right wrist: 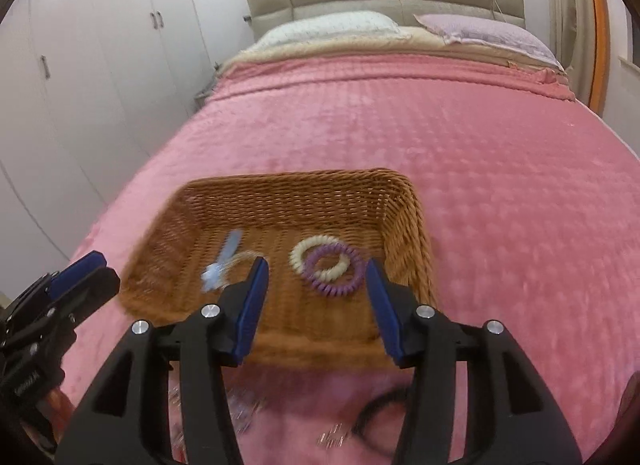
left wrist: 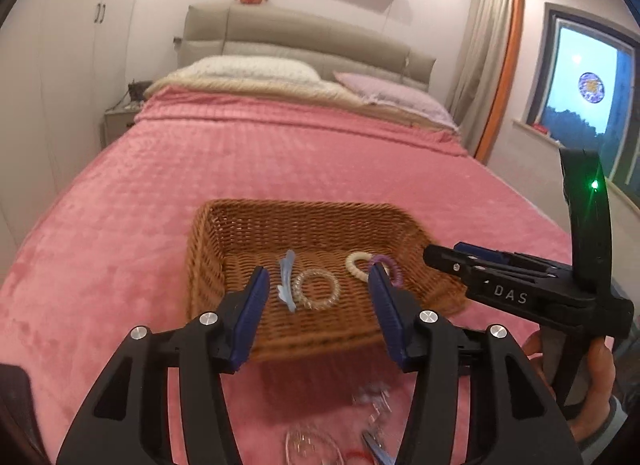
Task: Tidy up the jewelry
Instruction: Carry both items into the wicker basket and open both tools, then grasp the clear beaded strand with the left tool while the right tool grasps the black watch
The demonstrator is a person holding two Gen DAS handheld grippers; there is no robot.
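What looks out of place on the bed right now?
A few blurred pieces lie loose on the pink blanket outside the wicker basket, while four items, including the clear coil ring, are inside.

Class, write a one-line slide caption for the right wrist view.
Open right tool above a wicker basket on a pink bedspread, holding cream and purple coil hair ties.

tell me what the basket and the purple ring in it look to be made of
Basket: woven wicker or rattan, matte brown, judging by the visible strand weave, though it could be an imitation. Purple ring: looks like coiled plastic, a spiral hair tie, going by its ribbed, slightly glossy turns.
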